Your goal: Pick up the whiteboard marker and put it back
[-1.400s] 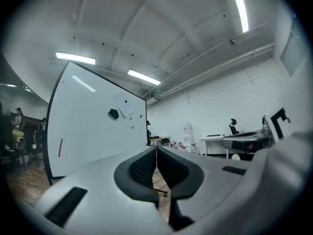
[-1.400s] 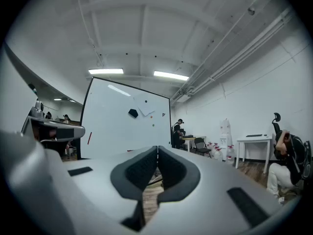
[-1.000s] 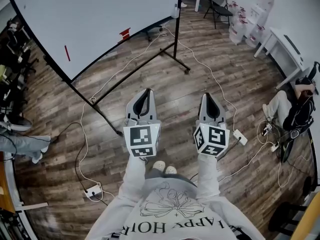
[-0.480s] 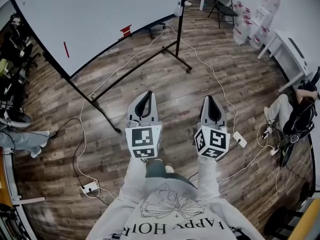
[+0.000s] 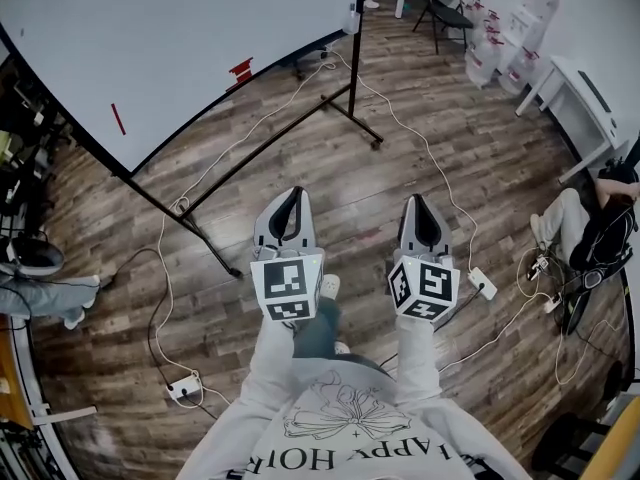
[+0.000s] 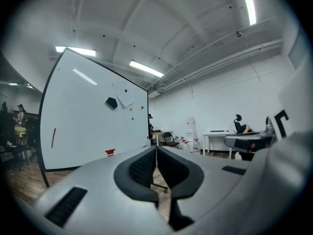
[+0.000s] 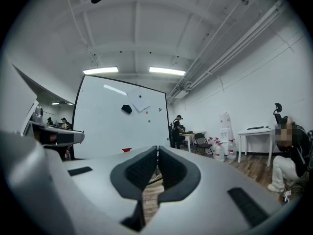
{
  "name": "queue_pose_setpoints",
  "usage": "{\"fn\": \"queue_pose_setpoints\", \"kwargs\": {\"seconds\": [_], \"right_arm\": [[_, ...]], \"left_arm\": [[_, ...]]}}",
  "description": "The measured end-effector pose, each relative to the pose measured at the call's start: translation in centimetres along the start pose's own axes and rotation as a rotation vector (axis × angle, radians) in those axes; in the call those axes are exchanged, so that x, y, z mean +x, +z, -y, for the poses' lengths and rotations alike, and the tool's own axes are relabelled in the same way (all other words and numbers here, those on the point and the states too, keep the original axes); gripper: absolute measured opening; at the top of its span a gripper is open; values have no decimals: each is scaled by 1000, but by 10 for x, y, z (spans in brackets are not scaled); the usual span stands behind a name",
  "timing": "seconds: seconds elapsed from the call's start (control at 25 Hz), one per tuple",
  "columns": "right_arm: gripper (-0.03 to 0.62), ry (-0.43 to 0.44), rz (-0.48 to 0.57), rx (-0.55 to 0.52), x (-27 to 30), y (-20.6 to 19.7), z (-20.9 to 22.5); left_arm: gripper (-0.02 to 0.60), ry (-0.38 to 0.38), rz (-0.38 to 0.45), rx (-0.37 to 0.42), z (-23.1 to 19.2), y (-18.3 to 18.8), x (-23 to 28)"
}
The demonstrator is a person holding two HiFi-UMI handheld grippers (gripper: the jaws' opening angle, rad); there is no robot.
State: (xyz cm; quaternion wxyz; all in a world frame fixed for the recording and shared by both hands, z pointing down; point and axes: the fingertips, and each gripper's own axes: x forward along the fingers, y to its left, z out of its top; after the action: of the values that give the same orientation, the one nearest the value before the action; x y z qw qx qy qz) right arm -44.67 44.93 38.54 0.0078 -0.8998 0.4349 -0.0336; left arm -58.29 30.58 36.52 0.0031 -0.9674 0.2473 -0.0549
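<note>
A thin red whiteboard marker [image 5: 118,119] rests against the big whiteboard [image 5: 190,38] at the upper left of the head view, well ahead of both grippers. In the left gripper view the marker [image 6: 53,137] shows as a red stroke low on the board's left side. My left gripper [image 5: 291,196] and right gripper [image 5: 420,203] are held side by side over the wood floor, pointing level toward the board. Both are shut with nothing between their pads. A small red block [image 5: 240,69] sits near the board's bottom edge and also shows in the right gripper view [image 7: 126,150].
The board's black stand legs [image 5: 290,133] spread over the floor ahead. Cables and power strips [image 5: 183,388] [image 5: 481,284] lie around. A seated person [image 5: 590,223] is at the right. A white table [image 5: 580,93] and a folding chair [image 5: 440,13] stand beyond, and someone's legs [image 5: 40,293] show at the left.
Both grippers have advanced slightly toward the whiteboard with the person's step, still side by side and shut. The board and marker sit a little lower-left in the head view.
</note>
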Motion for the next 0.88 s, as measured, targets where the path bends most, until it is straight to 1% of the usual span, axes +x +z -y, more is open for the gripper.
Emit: {"fn": "queue_pose_setpoints", "kwargs": {"seconds": [0.28,0.44,0.6,0.68,0.88], "right_arm": [[8,-18,6,-44,98,9,11],[8,-39,26,-49,153,25,20],[8,-62,34,-41,201,36,26],[8,-67,25,-45,219,35,27],[8,-57,-21,-54,257,23,29]], "left_arm": [[8,-28,17,-8,-27,8,100],[8,-57,33,-11,-38,25,161],[8,-85,48,-11,-48,40,210],[8,-97,44,-19,-53,39,230],[8,-91,13,-57,-65,27,273]]}}
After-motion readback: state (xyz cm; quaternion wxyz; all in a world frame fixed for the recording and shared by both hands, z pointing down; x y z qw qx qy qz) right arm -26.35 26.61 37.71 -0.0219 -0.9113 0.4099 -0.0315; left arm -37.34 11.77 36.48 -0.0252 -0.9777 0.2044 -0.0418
